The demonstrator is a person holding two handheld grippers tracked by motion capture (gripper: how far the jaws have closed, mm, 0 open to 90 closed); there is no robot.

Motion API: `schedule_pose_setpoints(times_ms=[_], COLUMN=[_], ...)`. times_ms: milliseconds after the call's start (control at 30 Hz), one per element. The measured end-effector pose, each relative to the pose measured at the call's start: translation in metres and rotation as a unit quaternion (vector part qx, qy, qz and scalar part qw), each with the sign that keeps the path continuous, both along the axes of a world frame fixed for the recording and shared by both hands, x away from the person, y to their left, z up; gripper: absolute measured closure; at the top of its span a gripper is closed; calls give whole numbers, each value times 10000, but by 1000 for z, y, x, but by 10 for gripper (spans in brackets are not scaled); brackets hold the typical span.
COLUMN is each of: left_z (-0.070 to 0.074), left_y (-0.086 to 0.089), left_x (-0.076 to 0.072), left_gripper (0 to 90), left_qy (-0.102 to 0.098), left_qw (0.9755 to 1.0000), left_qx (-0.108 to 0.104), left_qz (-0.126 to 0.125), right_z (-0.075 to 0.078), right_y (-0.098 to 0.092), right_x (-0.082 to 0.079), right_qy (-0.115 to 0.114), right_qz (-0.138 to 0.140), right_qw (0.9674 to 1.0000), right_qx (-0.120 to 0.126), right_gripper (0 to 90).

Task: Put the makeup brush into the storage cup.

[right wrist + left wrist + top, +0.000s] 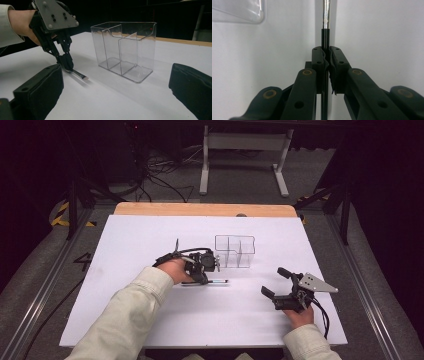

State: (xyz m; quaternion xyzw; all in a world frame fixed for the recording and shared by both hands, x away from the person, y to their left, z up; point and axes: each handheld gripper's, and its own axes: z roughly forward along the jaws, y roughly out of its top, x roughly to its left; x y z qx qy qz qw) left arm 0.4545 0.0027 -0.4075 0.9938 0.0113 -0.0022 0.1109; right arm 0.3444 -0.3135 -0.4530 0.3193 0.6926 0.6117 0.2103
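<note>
**Pen pinched on the counter; lift and transfer outstanding**

High view: The left claw [216, 262] is lowered onto a slim pen [216, 281] that lies flat on the white counter [125, 250], just in front of a clear compartmented holder [235, 251]. The right claw [275, 282] rests apart near the counter's right side, jaws spread, holding nothing.

Left gripper view: The jaws are pressed together on the pen's black barrel [325, 40]; its metal section runs on ahead. A corner of the holder [239, 11] sits to the upper left.

Right gripper view: The left claw [67, 63] pinches the pen [79, 74] low against the counter, its tip protruding. The holder [125, 50] stands upright and empty just beyond.

Judgement: the grasp step appears complete. The next move calls for a clean lift, tipping the pen upright, and lowering it into one compartment without knocking the holder.
</note>
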Motion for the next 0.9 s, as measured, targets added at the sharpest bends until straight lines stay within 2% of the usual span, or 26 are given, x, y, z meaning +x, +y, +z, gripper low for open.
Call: schedule_pose_setpoints(times_ms=[67,400,533,633,667,700,733,900], left_z=[6,28,38,47,47,52,54,60], left_y=[0,1,1,3,3,4,5,8], left_x=[-2,-7,-11,-13,-13,-14,-14,-16], left_gripper=[830,830,830,831,831,831,831,831], left_qy=[64,7,-22,-86,-86,-147,-183,-209], left_qw=[9999,9988,9967,9938,9938,9916,9906,9809], left_qx=[-65,-475,-803,-1102,-1102,-1284,-1358,-1930], left_qz=[-47,-101,-88,-70,-70,-45,-24,156], right_z=[0,0,0,0,0,0,0,0], right_y=[0,0,0,0,0,0,0,0], right_x=[0,0,0,0,0,0,0,0], right_qy=[4,9,11,11,11,11,11,15], right_qz=[-3,-2,4,2,2,-2,-2,3], right_qw=[10000,10000,10000,10000,10000,10000,10000,10000], right_qx=[-1,-3,3,-1,-1,-3,0,14], right_gripper=[0,0,0,0,0,0,0,0])
